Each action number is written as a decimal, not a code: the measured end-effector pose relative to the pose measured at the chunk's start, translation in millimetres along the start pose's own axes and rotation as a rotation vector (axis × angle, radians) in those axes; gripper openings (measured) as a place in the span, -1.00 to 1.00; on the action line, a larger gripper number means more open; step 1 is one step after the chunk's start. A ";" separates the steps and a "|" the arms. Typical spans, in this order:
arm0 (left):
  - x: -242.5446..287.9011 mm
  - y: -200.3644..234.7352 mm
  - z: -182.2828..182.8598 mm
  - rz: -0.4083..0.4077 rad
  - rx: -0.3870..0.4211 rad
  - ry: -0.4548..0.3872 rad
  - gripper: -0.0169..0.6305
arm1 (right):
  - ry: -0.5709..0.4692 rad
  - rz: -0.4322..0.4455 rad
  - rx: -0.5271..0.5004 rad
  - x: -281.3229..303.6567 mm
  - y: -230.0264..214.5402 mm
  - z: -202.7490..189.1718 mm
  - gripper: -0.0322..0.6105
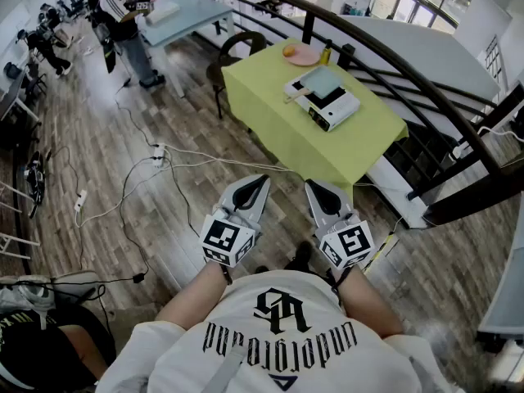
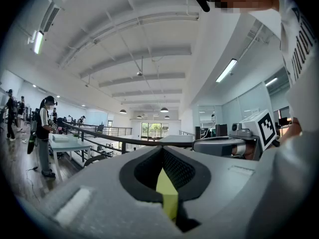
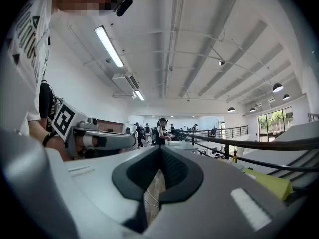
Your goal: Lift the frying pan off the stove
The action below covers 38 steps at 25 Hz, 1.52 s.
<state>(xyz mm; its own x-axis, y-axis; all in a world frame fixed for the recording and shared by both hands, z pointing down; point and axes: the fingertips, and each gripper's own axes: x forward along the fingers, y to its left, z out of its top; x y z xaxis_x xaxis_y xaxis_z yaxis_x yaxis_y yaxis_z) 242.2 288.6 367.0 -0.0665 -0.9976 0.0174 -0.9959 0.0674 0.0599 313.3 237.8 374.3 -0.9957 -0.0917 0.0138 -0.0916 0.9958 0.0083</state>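
Note:
The frying pan (image 1: 321, 83), flat and grey-green with a pale handle pointing left, sits on a white portable stove (image 1: 337, 111) on the green-clothed table (image 1: 278, 129). Both grippers are held close to the person's chest, well short of the table and pointing toward it. My left gripper (image 1: 263, 180) is shut with nothing in it; in the left gripper view (image 2: 163, 153) only a sliver of green cloth shows through the closed jaws. My right gripper (image 1: 311, 186) is shut and empty too, with floor showing past its tip in the right gripper view (image 3: 160, 156).
A pink plate (image 1: 304, 55) with an orange fruit and a small bottle (image 1: 326, 53) stand at the table's far end. A black curved railing (image 1: 393, 56) runs behind the table. A chair (image 1: 233, 51) stands at its left. Cables and a power strip (image 1: 157, 152) lie on the wooden floor.

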 end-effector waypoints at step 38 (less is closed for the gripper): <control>201.3 46.7 -41.0 0.170 -0.067 0.095 -0.93 | 0.082 0.242 0.095 77.1 -190.8 -47.6 -0.90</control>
<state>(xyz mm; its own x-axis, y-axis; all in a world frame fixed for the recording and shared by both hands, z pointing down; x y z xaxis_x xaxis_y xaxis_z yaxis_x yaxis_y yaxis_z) 184.8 91.5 414.2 -0.2245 -0.9662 0.1268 -0.9643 0.2390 0.1139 254.7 40.3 421.4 -0.9847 0.1526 0.0846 0.1441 0.9846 -0.0987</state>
